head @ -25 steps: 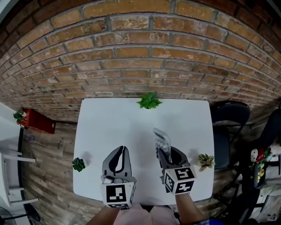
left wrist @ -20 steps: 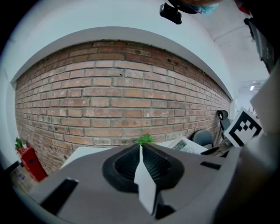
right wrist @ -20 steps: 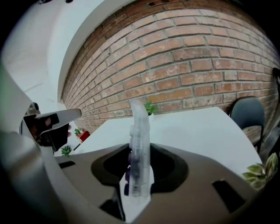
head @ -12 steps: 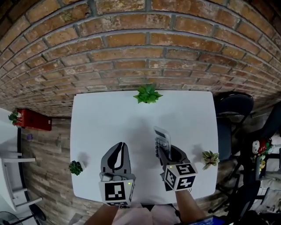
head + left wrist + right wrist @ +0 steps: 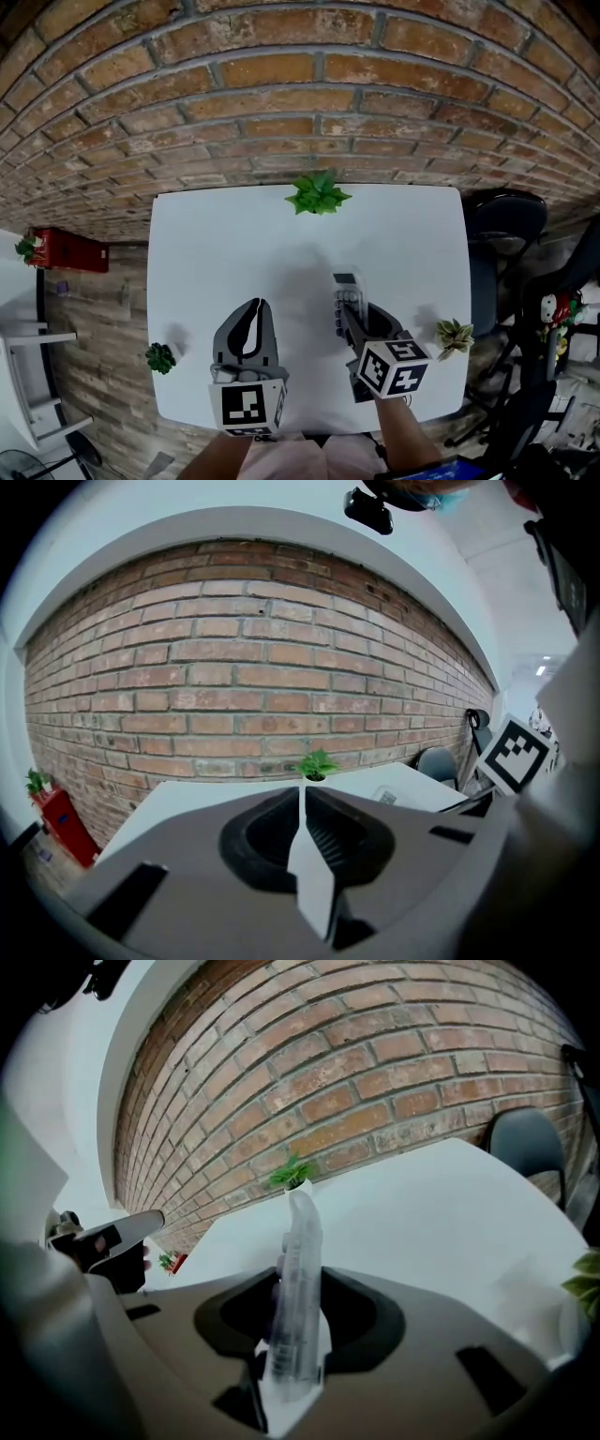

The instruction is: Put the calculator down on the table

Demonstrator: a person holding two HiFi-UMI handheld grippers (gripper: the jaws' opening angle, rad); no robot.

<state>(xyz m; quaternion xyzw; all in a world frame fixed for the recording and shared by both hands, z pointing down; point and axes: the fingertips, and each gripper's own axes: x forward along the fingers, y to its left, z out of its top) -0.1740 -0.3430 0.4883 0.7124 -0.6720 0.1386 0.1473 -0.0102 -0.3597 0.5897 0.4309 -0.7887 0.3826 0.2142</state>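
Observation:
A slim grey calculator (image 5: 346, 296) (image 5: 300, 1232) stands on edge between the jaws of my right gripper (image 5: 349, 321) (image 5: 295, 1283). It sticks out forward, low over the white table (image 5: 234, 244), right of the middle. The jaws are opening, but their pads still hold it. Whether its far end touches the table I cannot tell. My left gripper (image 5: 253, 317) (image 5: 303, 797) hovers beside it on the left, shut and empty, with its jaws meeting in a thin seam.
A green potted plant (image 5: 319, 194) stands at the table's far edge. Two smaller plants stand at its left (image 5: 160, 357) and right (image 5: 455, 336) edges. A dark chair (image 5: 506, 220) stands to the right of the table. Behind it all is a brick wall (image 5: 309, 103).
Both grippers have sunk a little toward the table. The right one has rolled, so the calculator now lies straighter along the jaws. The left stays shut.

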